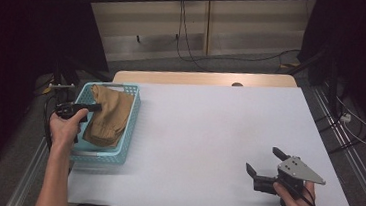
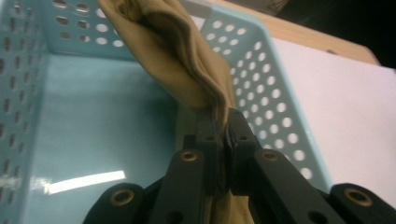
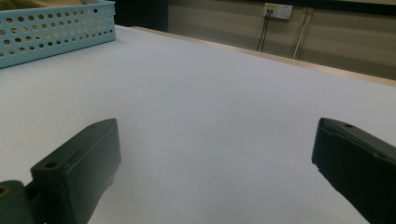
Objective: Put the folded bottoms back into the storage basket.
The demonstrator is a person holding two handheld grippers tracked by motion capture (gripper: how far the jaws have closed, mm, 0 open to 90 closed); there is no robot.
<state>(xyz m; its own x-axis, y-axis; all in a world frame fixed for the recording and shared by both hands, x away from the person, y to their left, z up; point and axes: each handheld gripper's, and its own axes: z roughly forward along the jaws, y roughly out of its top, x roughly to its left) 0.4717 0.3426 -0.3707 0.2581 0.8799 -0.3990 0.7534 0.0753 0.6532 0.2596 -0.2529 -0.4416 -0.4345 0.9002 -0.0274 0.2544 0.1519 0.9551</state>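
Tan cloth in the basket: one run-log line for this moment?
left hand-held gripper: shut on tan cloth | cloth: in blue basket | right hand-held gripper: open, above white table

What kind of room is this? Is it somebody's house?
Probably not a house; it looks like a lab or workshop. Cables trail over a grey floor, dark curtains hang at the sides, and a bare white table stands on a metal frame.

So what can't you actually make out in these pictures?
- What garment the tan cloth is: bunched in the blue basket in the high view, cut off by the top edge in the left gripper view.
- The basket floor under the cloth: covered.
- The left gripper pads: buried in the cloth they pinch.
- The right gripper body: out of frame in its own view, jaws apart over the white table.
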